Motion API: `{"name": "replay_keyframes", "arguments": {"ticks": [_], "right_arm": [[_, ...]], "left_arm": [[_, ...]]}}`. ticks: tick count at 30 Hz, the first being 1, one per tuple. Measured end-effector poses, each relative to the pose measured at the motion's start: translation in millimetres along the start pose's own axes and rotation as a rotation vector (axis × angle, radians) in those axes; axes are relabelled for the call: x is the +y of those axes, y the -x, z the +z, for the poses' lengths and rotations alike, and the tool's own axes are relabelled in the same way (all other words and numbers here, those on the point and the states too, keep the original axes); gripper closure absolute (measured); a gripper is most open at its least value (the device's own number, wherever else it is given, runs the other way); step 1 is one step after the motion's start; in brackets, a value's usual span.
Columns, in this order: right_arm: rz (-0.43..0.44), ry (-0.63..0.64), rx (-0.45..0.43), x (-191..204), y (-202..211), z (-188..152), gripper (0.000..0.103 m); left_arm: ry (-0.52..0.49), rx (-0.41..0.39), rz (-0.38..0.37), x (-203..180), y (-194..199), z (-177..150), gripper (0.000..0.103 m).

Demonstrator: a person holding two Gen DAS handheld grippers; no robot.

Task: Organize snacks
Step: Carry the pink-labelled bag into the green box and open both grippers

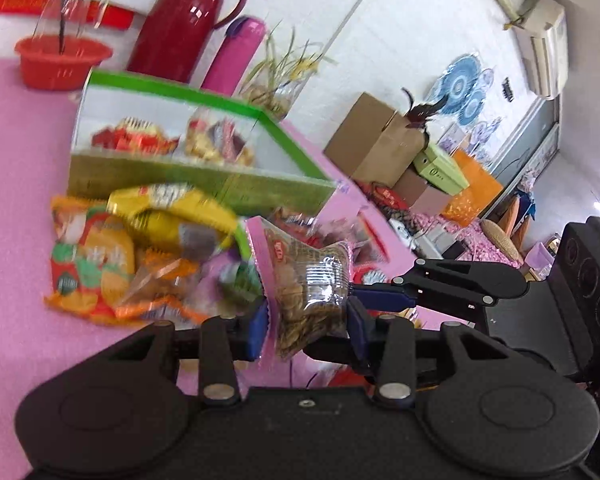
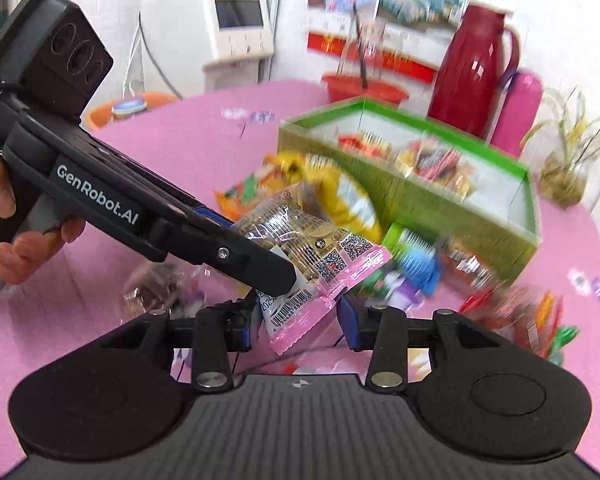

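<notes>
Grip check: left gripper (image 1: 307, 322) pinches the seed packet (image 1: 310, 280) across its middle, held up off the pink table (image 1: 16, 128). Right gripper (image 2: 298, 322) sits w/ jaws apart around the packet's pink sealed end, not clamped. Packet looks light, crinkly, slippery film, loose contents – best held at flat seal. Green box (image 1: 204, 96) just beyond snack pile (image 1: 140, 248).

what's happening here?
A person with two handheld grippers is sorting snacks. The left gripper has its jaws shut on a pink-edged seed packet, held above the pink table. The right gripper is open at the packet's barcode end. More snack bags lie piled beside the green box, which already holds some.
</notes>
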State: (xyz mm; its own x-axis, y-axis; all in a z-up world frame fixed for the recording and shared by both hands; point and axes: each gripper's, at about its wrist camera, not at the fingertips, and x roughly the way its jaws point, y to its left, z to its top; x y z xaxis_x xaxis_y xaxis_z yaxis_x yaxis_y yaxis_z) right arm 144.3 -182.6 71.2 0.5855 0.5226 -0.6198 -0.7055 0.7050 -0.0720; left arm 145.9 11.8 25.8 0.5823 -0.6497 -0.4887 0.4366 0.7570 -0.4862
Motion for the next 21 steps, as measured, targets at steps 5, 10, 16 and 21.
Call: {"name": "replay_keyframes", "arguments": {"ticks": [5,10,16,21], "right_arm": [[-0.061,-0.037,-0.090,-24.1,2.8,18.2,0.036],[-0.132,-0.041,-0.155,-50.3,-7.6,31.7,0.036],[-0.190,-0.068,-0.191,-83.0,-22.7,42.7,0.038],[-0.224,-0.094,-0.226,-110.6,-41.4,50.4,0.039]], "left_arm": [[-0.034,-0.063,-0.012,-9.2,-12.4,32.6,0.103],[-0.041,-0.091,-0.032,-3.5,-34.6,64.3,0.103],[-0.064,-0.108,-0.051,5.3,-63.3,98.4,0.103],[-0.046,-0.121,-0.052,19.0,-91.0,127.3,0.103]]}}
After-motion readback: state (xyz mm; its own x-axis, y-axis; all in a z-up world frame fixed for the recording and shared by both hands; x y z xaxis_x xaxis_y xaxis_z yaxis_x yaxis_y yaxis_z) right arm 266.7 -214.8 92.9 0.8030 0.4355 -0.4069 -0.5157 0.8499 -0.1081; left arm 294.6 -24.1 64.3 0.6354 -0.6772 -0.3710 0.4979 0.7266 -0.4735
